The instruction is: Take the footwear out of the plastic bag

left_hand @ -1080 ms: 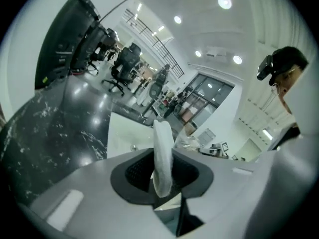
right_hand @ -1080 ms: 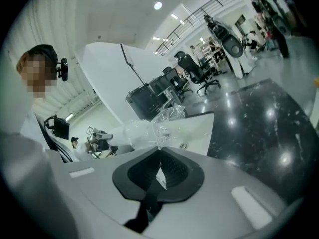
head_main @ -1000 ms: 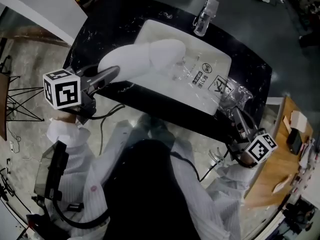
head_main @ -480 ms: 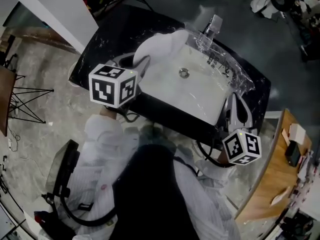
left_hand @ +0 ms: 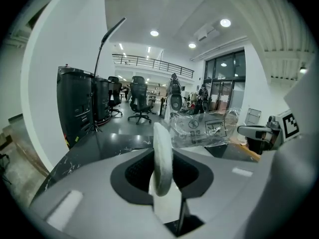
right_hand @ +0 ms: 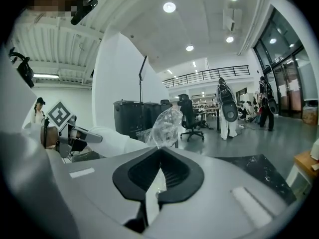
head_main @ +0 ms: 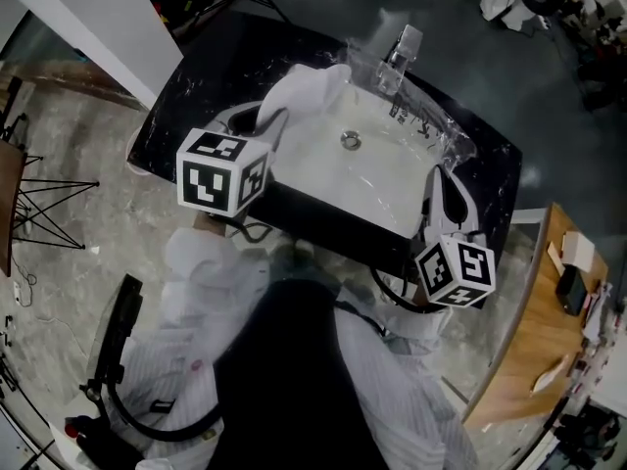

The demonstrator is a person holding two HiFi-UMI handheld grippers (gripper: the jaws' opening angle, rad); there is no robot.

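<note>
A white slipper (head_main: 312,88) hangs over the left rim of the white basin (head_main: 377,189), and my left gripper (head_main: 266,123) is shut on its edge. In the left gripper view the slipper's thick white edge (left_hand: 162,156) stands upright between the jaws. A clear printed plastic bag (head_main: 429,123) stretches from the slipper's toe to the right, where my right gripper (head_main: 446,176) is shut on its corner. In the right gripper view the crumpled bag (right_hand: 167,124) rises from the closed jaws, with the slipper (right_hand: 112,141) beyond it to the left.
The basin sits in a black marble counter (head_main: 191,81) with a clear tap (head_main: 402,45) at the back. A wooden table (head_main: 544,346) stands at the right. A black wire stand (head_main: 49,199) is on the floor at the left.
Both grippers have risen from the basin's front edge. The slipper and bag, which lay flat in the basin, are now lifted, with the slipper at the left and the bag stretched to the right.
</note>
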